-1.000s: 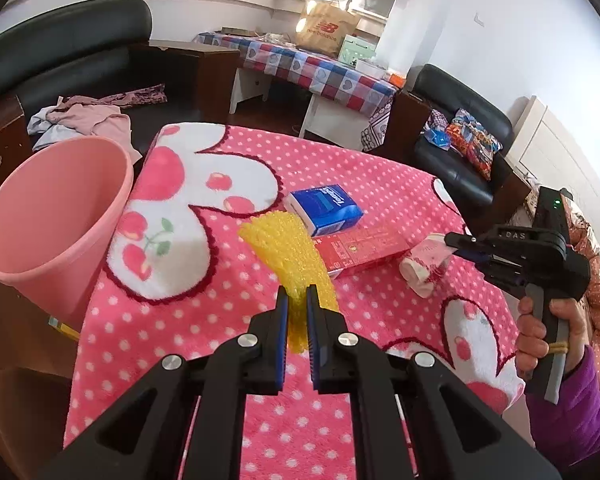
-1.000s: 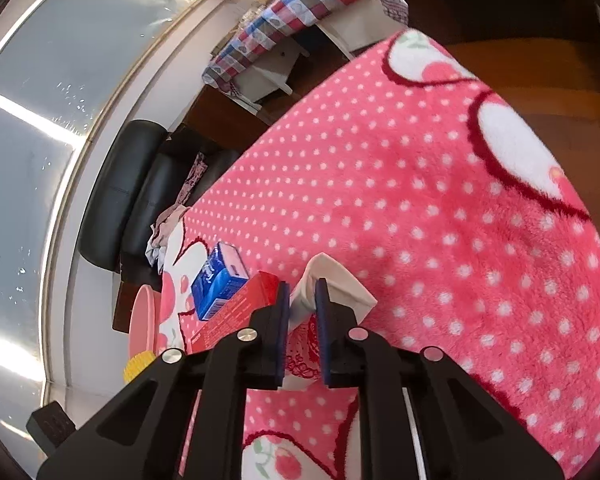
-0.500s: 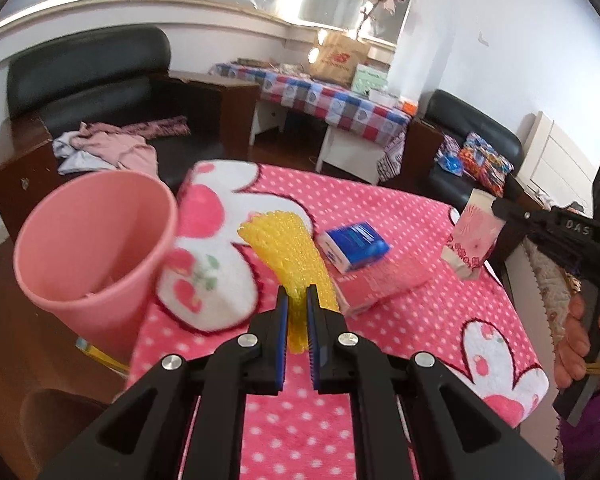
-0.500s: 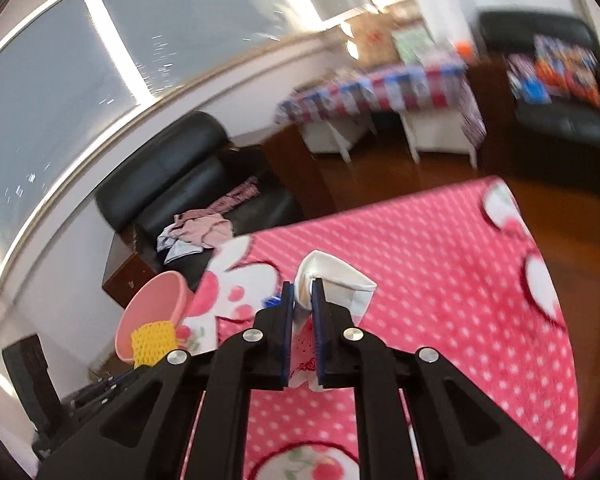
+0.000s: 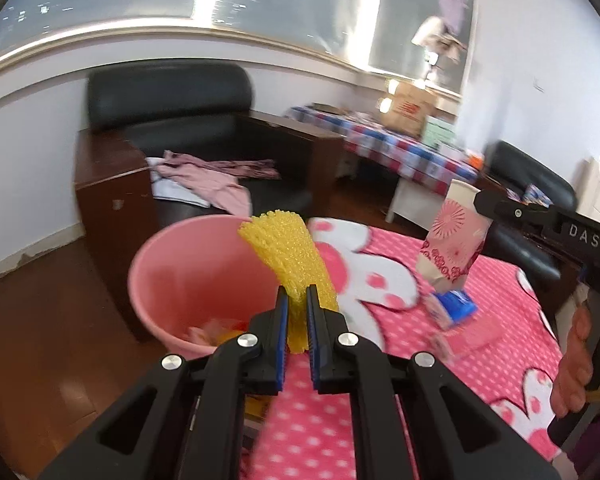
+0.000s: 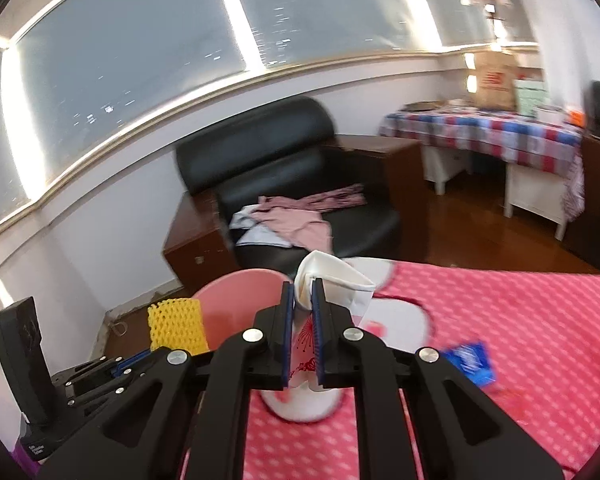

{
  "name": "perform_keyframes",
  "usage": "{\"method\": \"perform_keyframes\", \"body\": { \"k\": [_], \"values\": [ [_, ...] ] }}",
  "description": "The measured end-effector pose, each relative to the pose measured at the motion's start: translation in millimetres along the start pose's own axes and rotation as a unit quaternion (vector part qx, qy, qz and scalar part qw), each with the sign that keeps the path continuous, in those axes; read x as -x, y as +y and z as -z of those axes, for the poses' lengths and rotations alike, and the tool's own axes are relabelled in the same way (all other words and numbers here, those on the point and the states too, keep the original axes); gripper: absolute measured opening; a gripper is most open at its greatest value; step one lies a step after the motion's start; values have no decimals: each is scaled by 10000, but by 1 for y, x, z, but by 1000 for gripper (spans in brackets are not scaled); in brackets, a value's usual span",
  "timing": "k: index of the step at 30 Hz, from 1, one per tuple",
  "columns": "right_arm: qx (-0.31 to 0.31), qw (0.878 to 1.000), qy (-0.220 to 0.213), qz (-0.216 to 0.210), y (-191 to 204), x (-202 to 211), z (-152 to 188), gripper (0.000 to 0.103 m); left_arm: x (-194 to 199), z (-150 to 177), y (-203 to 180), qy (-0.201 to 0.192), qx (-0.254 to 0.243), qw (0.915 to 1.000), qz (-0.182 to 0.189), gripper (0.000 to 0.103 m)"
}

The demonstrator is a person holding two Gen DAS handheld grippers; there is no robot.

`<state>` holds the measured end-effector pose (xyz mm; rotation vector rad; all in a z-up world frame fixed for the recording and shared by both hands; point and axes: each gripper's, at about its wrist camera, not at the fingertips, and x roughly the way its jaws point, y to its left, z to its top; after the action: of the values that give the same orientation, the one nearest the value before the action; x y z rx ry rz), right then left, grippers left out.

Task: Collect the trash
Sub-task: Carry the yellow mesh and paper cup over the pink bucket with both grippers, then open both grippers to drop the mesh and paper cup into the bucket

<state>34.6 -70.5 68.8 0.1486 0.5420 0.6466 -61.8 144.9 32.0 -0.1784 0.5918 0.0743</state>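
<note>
beside the table [image 5: 480,364], at its left end, stands the pink bin [image 5: 172,264], which already holds some scraps at its bottom. the left hand-held gripper [image 5: 297,322] is clamped on a yellow foam net [image 5: 288,256], carried in the air close to the bin rim. the right hand-held gripper [image 6: 302,320] is closed on a crushed paper cup [image 6: 332,280], raised above the pink dotted cover and further from the bin. judged progress: 2 items are lifted but not yet dropped; a blue packet [image 5: 454,308] and a blurred red box [image 5: 472,340] lie on the table, to be collected. nearby: a black armchair [image 5: 188,120] with clothes [image 5: 208,180] and a wooden cabinet [image 5: 112,208]. nothing appears to block the bin mouth; the 2 grippers are close and could crowd each other there.
</note>
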Motion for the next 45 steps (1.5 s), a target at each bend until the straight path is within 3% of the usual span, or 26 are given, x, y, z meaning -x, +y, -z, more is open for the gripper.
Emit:
{"method": "perform_keyframes", "body": {
  "k": [7,19,30,41,45],
  "values": [
    [458,9984,183,-268,50,-54,3,9,-14,-6,41,-27,173,9988,-453,8],
    [745,9933,793,-393,79,-120,32,9,-66,1,65,461,328,9966,-591,8],
    [786,9900,1108,-381,77,-136,52,9,-97,9,66,869,283,9936,-664,8],
    [752,9872,1351,-401,75,-139,60,10,-101,10,64,988,285,9920,-735,9],
    [723,9845,1554,-375,73,-142,61,10,-101,10,64,1018,310,9914,-756,15]
  ]
}}
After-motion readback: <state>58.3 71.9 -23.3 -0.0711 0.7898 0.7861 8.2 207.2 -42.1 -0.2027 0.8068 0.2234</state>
